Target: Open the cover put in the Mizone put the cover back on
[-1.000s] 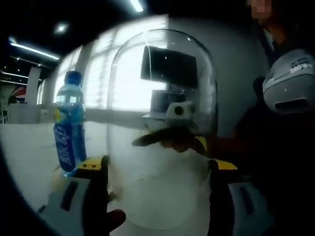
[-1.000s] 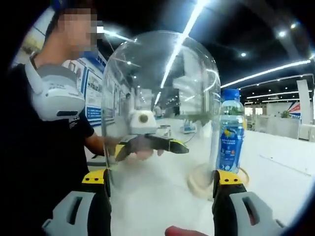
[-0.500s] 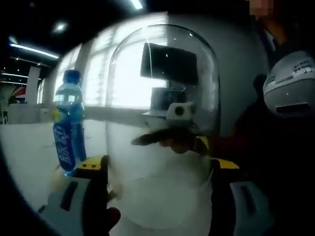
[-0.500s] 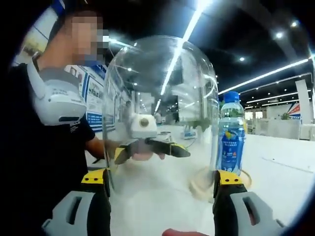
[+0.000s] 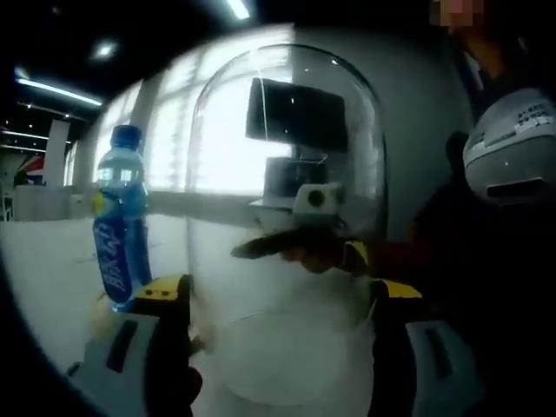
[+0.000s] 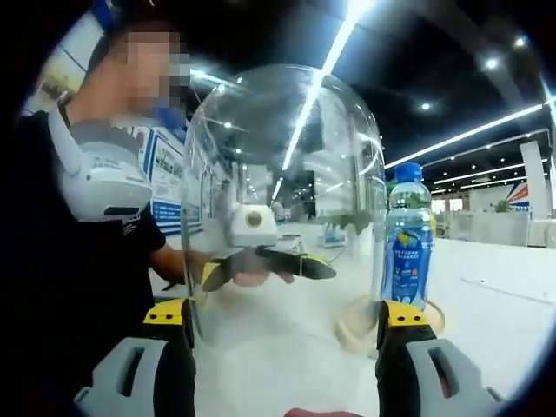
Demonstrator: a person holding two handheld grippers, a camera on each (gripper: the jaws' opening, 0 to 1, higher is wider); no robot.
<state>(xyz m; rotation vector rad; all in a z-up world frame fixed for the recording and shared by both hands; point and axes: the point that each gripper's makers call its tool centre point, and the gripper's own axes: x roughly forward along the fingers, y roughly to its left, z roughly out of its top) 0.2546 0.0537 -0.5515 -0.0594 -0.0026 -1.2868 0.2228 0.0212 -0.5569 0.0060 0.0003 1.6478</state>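
Bright windows [image 5: 174,139], ceiling strip lights [image 6: 334,61]

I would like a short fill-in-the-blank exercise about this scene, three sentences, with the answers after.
1. The dome held between both grippers is made of clear ____.
2. The bottle has a cap of ____ colour.
3. The bottle stands ____ the dome, not under it.

Answers: glass; blue; outside
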